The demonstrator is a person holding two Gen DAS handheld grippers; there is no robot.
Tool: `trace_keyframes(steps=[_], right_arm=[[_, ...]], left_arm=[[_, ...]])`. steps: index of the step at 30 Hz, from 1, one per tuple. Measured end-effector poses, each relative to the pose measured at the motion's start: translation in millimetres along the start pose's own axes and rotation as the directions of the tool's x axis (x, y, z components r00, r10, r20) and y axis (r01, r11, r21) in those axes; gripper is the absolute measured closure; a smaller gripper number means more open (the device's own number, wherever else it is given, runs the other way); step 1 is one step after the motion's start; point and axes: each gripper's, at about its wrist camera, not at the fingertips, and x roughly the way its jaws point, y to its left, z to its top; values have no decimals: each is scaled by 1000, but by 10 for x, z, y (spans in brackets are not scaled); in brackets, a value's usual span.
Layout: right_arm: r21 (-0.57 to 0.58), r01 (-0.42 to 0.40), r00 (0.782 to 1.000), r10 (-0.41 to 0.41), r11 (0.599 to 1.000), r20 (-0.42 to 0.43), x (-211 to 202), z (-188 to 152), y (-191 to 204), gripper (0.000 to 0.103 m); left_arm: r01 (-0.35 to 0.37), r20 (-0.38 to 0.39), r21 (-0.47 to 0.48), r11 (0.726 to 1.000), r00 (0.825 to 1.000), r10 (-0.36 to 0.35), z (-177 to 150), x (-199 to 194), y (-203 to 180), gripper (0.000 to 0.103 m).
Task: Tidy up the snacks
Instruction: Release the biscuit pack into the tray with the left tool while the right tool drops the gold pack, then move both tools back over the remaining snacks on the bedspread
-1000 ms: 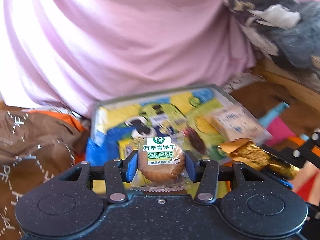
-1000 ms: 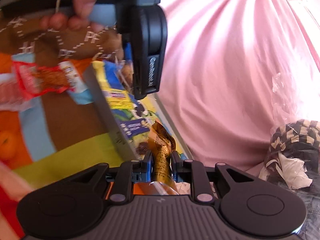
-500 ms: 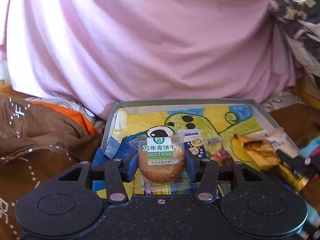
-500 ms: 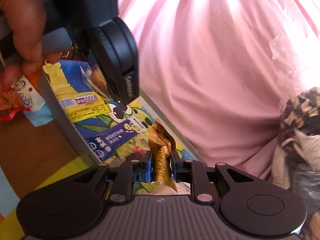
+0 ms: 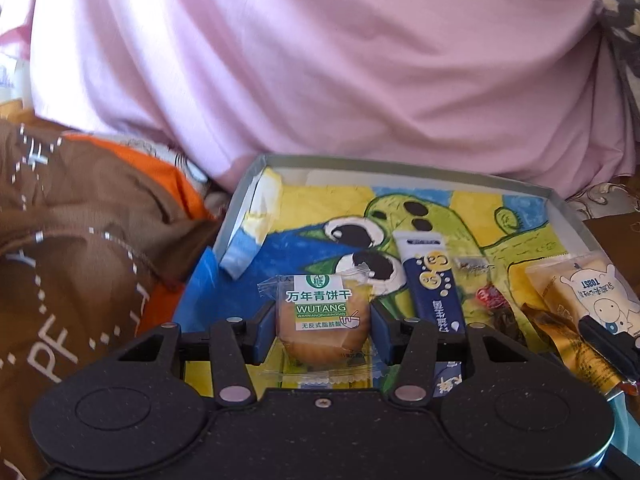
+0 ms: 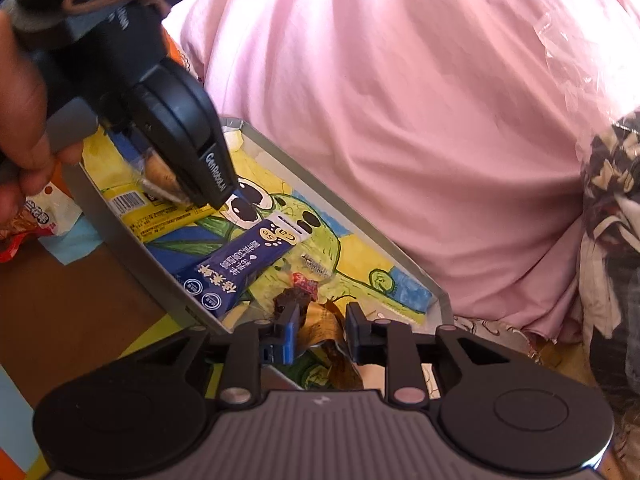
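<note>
My left gripper (image 5: 322,320) is shut on a clear-wrapped round biscuit (image 5: 322,322) with a green and white label, held low over the near left part of the cartoon-lined box (image 5: 400,168). From the right wrist view that left gripper (image 6: 180,184) hangs over the box's (image 6: 340,208) far end. My right gripper (image 6: 322,324) is open at the box's near corner. A crumpled gold wrapper (image 6: 326,332) lies loose between its parted fingers. A blue stick packet (image 6: 240,264), a dark red-wrapped sweet (image 6: 302,284) and a yellow packet (image 6: 160,216) lie inside.
A toast packet (image 5: 588,292) lies in the box's right end beside the gold wrapper (image 5: 560,336). Pink cloth (image 5: 320,60) bulges behind the box. Brown patterned cloth (image 5: 80,240) lies left of it. A red and white snack packet (image 6: 36,220) sits outside the box under a hand (image 6: 20,120).
The right gripper's fingers have parted and the gold wrapper has dropped loose into the box. The left gripper, still holding the biscuit, has moved in lower over the box.
</note>
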Motion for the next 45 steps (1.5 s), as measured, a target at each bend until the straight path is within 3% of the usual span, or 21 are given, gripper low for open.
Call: trace_keyframes(steps=[3, 10, 16, 23, 29, 34, 38, 45], right_arm=[[12, 0, 1000, 0, 1000, 12, -29, 8, -13, 67], [42, 6, 1000, -8, 999, 30, -87, 47, -80, 38], [110, 6, 1000, -9, 994, 27, -143, 56, -205, 17], [184, -22, 1000, 19, 983, 16, -201, 117, -344, 9], [314, -58, 998, 65, 948, -15, -224, 125, -502, 7], [401, -27, 1000, 21, 915, 19, -362, 94, -675, 0], [442, -4, 999, -16, 897, 41, -503, 85, -793, 0], [473, -24, 997, -13, 880, 75, -777, 76, -875, 0]], left_arm=[[2, -5, -18, 1000, 1000, -2, -11, 7, 16, 50], [26, 3, -38, 999, 1000, -26, 1, -66, 8, 22], [40, 27, -57, 998, 999, -38, 40, -174, 14, 13], [38, 40, -83, 996, 999, -35, 98, -292, 26, 13], [45, 59, -86, 995, 997, -40, 157, -414, 29, 12], [51, 79, -84, 995, 996, -44, 195, -521, 47, 8], [51, 100, -92, 994, 994, -42, 209, -634, 68, 6], [68, 96, -77, 995, 994, -60, 152, -858, 76, 5]])
